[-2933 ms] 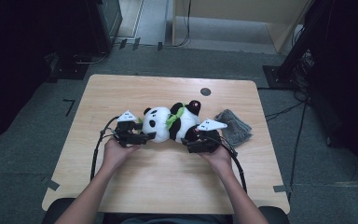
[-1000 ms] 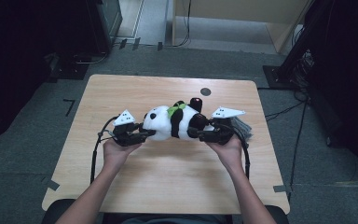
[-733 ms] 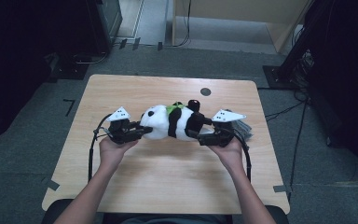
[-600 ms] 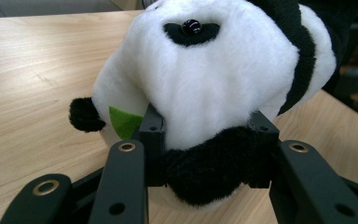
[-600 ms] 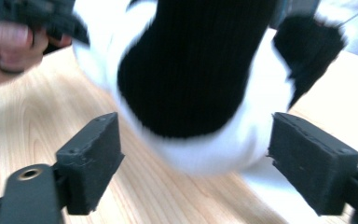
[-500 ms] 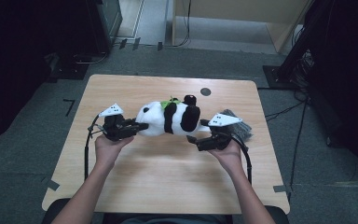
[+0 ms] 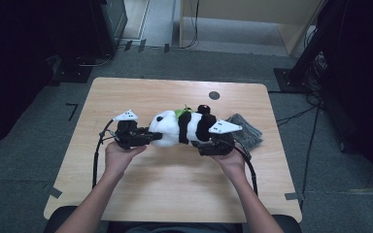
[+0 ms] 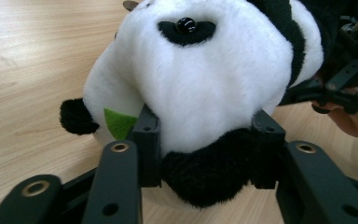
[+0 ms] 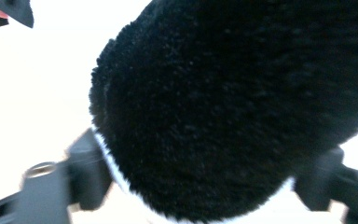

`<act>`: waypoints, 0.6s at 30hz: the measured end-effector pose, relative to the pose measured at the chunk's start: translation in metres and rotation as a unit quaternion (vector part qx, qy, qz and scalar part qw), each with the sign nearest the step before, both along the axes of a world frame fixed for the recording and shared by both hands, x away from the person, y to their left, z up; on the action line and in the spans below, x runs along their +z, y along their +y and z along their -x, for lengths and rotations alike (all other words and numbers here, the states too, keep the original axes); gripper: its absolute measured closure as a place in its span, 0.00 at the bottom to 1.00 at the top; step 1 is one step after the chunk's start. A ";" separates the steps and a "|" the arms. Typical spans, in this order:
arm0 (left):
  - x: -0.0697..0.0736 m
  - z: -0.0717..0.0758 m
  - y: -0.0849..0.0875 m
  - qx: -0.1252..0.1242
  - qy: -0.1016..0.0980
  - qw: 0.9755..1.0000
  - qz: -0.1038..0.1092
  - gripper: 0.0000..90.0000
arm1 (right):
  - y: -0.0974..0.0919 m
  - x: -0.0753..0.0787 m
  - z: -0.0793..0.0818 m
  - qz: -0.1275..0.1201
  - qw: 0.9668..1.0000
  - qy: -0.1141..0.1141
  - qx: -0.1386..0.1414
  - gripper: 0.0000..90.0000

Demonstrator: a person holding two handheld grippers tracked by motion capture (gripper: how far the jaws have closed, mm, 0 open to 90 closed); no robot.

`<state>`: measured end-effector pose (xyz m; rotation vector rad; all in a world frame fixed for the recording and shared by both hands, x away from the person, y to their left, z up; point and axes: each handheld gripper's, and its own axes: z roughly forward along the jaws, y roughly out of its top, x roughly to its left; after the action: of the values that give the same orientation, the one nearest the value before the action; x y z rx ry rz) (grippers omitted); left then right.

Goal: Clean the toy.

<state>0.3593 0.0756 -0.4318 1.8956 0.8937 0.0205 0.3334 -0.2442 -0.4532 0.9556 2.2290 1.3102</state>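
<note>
Wooden table (image 7: pixel 141 194) on grey carpet, dark racks around. Since the earliest frame the panda plush (image 7: pixel 182 128) has been turned — its white head now points left, its black end right — and it sits slightly farther from the person. One plush, one folded grey cloth (image 7: pixel 245 132) at its right, two grippers. Left gripper (image 7: pixel 143 138) pinches the panda's head, pads (image 8: pixel 149 140) pressed into the fur, jaws having just eased slightly wider. Right gripper (image 7: pixel 209 144) straddles the black end (image 9: pixel 242 107); its jaws have just been narrowing around it, and whether they press I cannot tell.
</note>
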 end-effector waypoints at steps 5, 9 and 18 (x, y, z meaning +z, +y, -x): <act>-0.004 0.000 -0.002 -0.004 -0.022 1.000 -0.001 0.44 | -0.005 0.006 -0.002 -0.005 1.000 0.028 -0.002 0.39; -0.008 -0.003 -0.001 -0.009 -0.036 0.999 0.004 0.31 | -0.010 0.009 -0.004 -0.022 0.998 0.052 -0.009 0.42; -0.020 0.000 0.004 -0.023 -0.075 0.997 -0.017 0.29 | -0.025 0.017 -0.008 -0.044 0.996 0.073 -0.035 0.44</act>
<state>0.3590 0.0797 -0.4516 1.9183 0.7515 0.1492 0.3412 -0.2696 -0.4364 1.1859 2.2389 1.3563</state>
